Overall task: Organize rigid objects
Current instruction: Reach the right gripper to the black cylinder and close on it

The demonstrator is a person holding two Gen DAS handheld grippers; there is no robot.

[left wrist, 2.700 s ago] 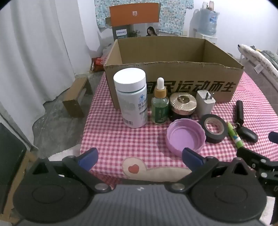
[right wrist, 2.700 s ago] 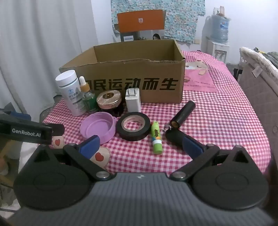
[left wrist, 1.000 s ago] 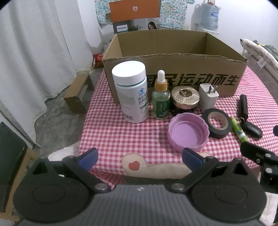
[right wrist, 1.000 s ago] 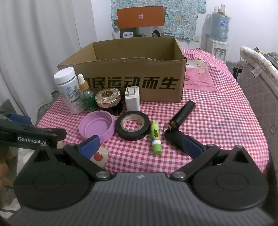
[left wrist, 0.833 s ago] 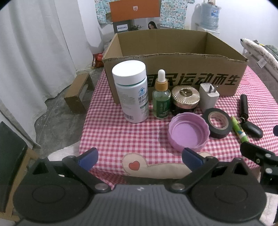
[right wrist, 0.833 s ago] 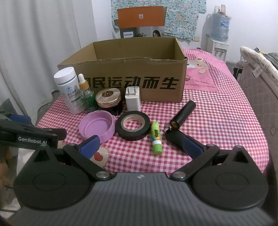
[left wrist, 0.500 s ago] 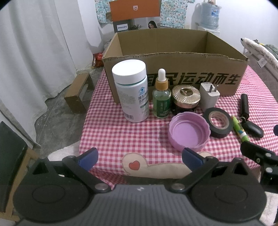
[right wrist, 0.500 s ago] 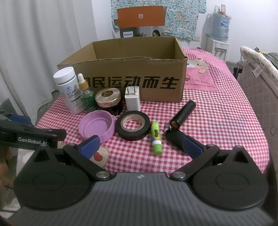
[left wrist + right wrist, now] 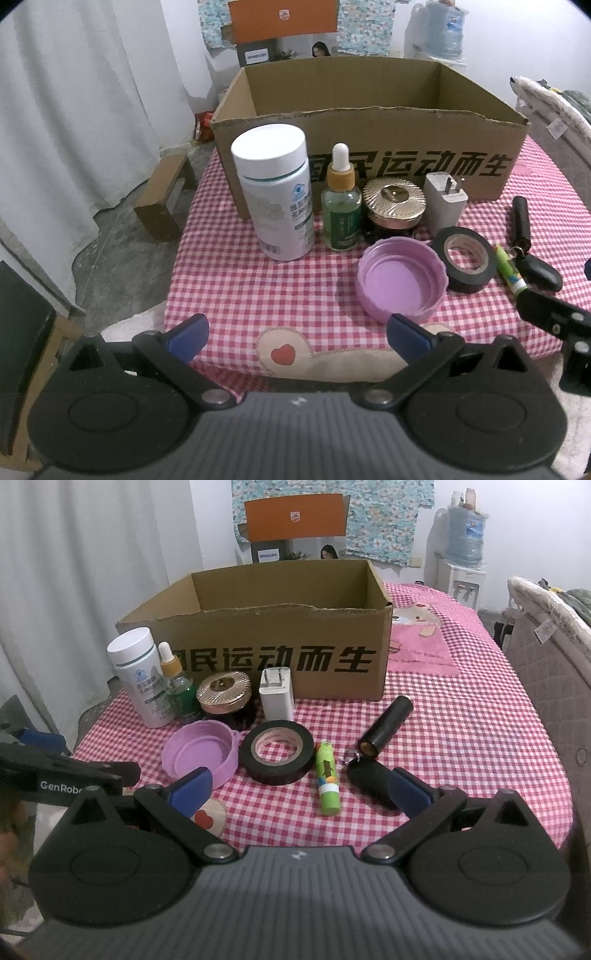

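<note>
White curtains fill the left of the left wrist view, and below centre we see a table under a pink-and-white checked cloth (image 9: 258, 280). Upper centre stands an open brown cardboard box (image 9: 369, 147) with black characters on its front. Before it, left to right, a row: a white plastic bottle with a white cap (image 9: 275, 192), a green glass dropper bottle (image 9: 340, 206), a dark jar with a ribbed gold lid (image 9: 393, 210) and a white plug adapter (image 9: 445, 201). Nearer us lie an upturned purple plastic lid (image 9: 400, 280), a black tape roll (image 9: 464, 264), a green glue stick (image 9: 509, 271) and, at right, a black cylinder (image 9: 521, 221) with a black key fob (image 9: 537, 271). Our left gripper (image 9: 295, 334) at lower centre is spread wide with nothing between its blue fingertips.

From the right wrist view, patterned fabric hangs on the back wall at top. Our right gripper (image 9: 299, 788) at the bottom is likewise wide apart and empty; its blue fingertips (image 9: 192, 788) sit over the near table edge. The glue stick (image 9: 327, 781) lies between tape roll (image 9: 277, 757) and key fob (image 9: 369, 775), and the purple lid (image 9: 199, 755) is left of the roll. The left gripper (image 9: 55, 771) shows at left centre.
</note>
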